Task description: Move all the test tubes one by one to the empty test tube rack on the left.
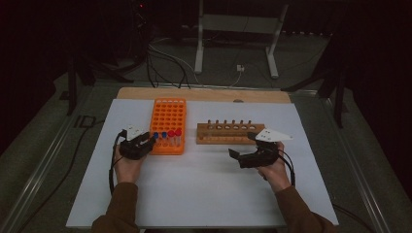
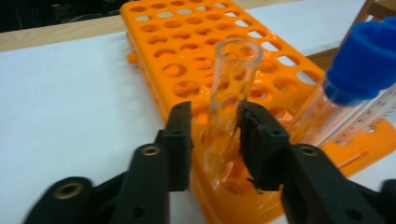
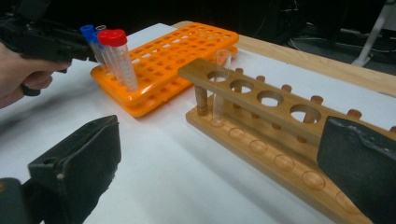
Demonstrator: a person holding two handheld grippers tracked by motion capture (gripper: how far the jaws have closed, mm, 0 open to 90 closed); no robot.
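My left gripper (image 2: 215, 140) is shut on a clear open test tube (image 2: 229, 88), held tilted at the near edge of the orange rack (image 2: 187, 56). The tube's rounded bottom shows in front of the rack's side wall. In the high view the left gripper (image 1: 148, 140) sits at the orange rack's (image 1: 170, 119) front left corner. Tubes with blue caps (image 3: 87, 31) and red caps (image 3: 114, 37) stand in that rack's front row. My right gripper (image 1: 242, 144) is open wide and holds nothing, just in front of the wooden rack (image 1: 231, 132). One clear tube (image 3: 219, 88) stands in the wooden rack's (image 3: 261, 107) end hole.
A white board (image 1: 204, 194) covers the table, with bare room in front of both racks. A blue-capped tube (image 2: 364, 60) rises close to the right of my left jaws. Cables and a metal stand (image 1: 238, 29) lie on the floor beyond the table.
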